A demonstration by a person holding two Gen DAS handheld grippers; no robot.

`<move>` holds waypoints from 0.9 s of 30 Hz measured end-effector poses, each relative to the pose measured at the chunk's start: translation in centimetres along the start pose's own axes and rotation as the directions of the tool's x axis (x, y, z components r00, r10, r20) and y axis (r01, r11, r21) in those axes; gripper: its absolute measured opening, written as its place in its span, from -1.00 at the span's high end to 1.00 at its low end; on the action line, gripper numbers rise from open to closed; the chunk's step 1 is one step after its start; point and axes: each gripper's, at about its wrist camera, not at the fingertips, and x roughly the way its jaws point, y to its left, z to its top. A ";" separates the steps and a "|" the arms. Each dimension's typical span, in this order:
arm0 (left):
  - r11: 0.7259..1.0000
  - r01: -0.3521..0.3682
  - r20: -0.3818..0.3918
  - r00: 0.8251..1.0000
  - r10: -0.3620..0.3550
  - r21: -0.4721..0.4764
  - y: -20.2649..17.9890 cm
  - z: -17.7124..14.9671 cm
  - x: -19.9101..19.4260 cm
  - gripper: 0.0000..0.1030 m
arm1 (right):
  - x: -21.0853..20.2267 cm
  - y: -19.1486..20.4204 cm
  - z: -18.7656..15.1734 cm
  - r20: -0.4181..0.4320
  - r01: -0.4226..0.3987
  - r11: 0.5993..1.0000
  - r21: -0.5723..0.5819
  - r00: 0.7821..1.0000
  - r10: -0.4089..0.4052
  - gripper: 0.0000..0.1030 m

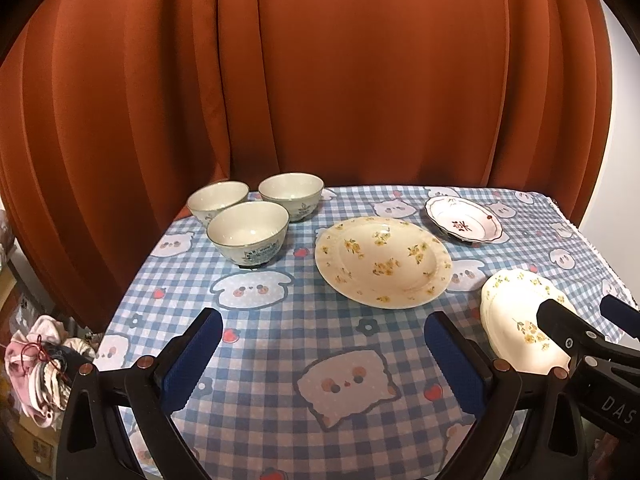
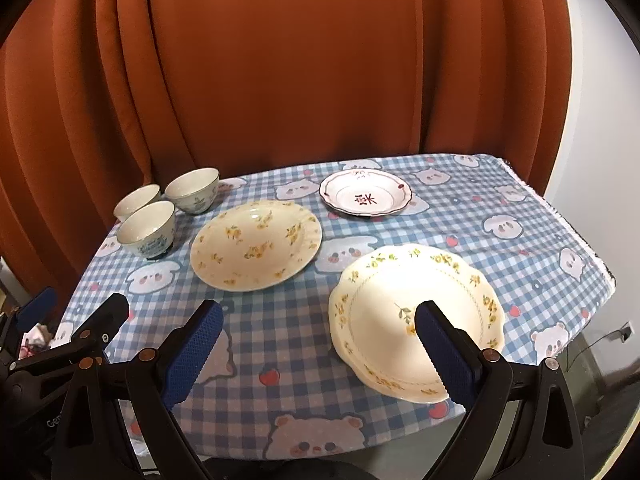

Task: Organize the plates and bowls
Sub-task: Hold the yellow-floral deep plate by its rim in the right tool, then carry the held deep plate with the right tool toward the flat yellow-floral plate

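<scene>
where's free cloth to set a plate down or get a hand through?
Free: the near-left cloth in front of the three bowls and the large yellow-flowered plate; the far-right strip beyond the scalloped plate, right of the red-marked dish. Crowded: the far-left corner, where the bowls cluster; only a narrow gap to the large plate. Both grippers hang open.

Three bowls [image 1: 256, 216] cluster far left — floral plate [image 1: 383, 261] centre, left gripper [image 1: 322, 360] spread wide.
</scene>
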 end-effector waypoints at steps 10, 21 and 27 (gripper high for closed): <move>0.998 0.052 -0.043 0.998 -0.051 0.024 -1.3 0.1 2.0 -0.93 | 1.2 -0.2 -0.3 -0.045 0.061 0.998 0.032 0.997 -0.059 -0.90; 0.996 0.075 -0.105 0.992 -0.069 0.047 -7.8 0.9 5.3 -0.89 | 4.1 -5.9 0.5 -0.086 0.085 0.995 0.061 0.993 -0.080 -0.90; 0.998 0.052 -0.140 0.989 -0.046 0.034 -12.0 1.4 7.4 -0.83 | 6.5 -10.0 1.9 -0.118 0.066 0.997 0.048 0.991 -0.060 -0.90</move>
